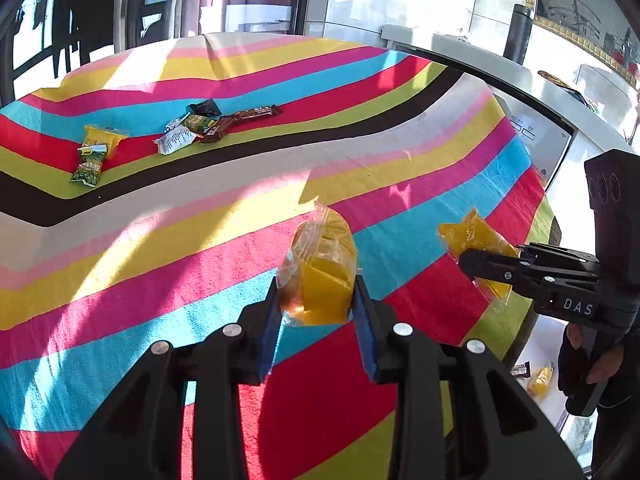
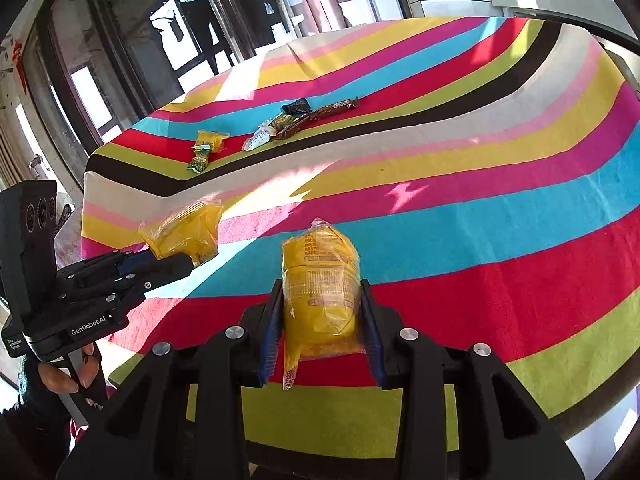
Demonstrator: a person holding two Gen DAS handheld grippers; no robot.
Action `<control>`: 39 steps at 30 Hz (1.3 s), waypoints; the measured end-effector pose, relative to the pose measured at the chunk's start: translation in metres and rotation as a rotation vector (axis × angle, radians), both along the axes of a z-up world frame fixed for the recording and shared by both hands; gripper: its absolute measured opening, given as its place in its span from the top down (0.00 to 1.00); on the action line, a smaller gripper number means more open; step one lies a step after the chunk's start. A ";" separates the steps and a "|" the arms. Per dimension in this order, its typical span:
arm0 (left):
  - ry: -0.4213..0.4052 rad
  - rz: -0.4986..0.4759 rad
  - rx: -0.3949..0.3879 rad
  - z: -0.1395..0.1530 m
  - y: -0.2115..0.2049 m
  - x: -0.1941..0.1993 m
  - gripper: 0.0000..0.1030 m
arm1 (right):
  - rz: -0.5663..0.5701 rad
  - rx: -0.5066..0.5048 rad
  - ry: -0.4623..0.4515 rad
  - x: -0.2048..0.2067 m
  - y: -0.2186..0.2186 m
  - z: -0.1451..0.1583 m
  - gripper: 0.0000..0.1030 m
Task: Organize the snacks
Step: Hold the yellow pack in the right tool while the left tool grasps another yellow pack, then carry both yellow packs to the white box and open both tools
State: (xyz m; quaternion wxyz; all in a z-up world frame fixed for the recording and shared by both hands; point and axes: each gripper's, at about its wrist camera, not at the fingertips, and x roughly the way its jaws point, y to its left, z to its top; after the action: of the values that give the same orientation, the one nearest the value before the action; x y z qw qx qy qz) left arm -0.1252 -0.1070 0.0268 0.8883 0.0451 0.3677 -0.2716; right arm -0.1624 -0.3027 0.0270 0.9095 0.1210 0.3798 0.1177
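You had a yellow packet clamped in your left gripper and another in your right gripper, both standing lengthwise; the snack pile lay far ahead-left, nearer your left.

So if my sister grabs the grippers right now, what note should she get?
Left gripper: shut on a yellow snack packet, held above the striped tablecloth.
Right gripper: shut on another yellow packet, also held off the cloth.
On the far side of the table: a yellow packet with a green packet resting on it, and beside them a mixed pile of white, green and brown wrappers.
Done: two yellow packets picked up.
Left: probably put both down with the far yellow packet, then sort the mixed pile.
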 end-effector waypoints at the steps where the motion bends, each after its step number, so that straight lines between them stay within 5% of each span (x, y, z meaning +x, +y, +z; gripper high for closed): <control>1: 0.000 -0.023 -0.002 0.000 -0.009 -0.005 0.67 | -0.010 -0.003 -0.001 -0.008 -0.005 0.000 0.65; 20: -0.024 -0.502 0.113 -0.010 -0.187 -0.118 0.67 | -0.339 0.005 0.009 -0.146 -0.127 -0.011 0.65; 27: 0.035 -0.687 0.211 -0.048 -0.246 -0.158 0.67 | -0.462 -0.030 0.108 -0.173 -0.160 -0.040 0.65; 35: 0.105 -0.841 0.255 -0.082 -0.269 -0.187 0.66 | -0.609 -0.076 0.248 -0.197 -0.194 -0.065 0.61; 36: 0.113 -0.856 0.242 -0.082 -0.268 -0.187 0.59 | -0.631 -0.084 0.271 -0.197 -0.196 -0.066 0.53; 39: 0.097 -0.843 0.180 -0.071 -0.254 -0.182 0.16 | -0.688 -0.083 0.286 -0.195 -0.200 -0.064 0.43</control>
State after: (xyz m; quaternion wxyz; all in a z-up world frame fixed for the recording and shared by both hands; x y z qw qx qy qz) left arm -0.3070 -0.3609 -0.0442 0.6738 0.2557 0.3805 -0.5795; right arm -0.3576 -0.5032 -0.0371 0.8377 0.2197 0.4446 -0.2286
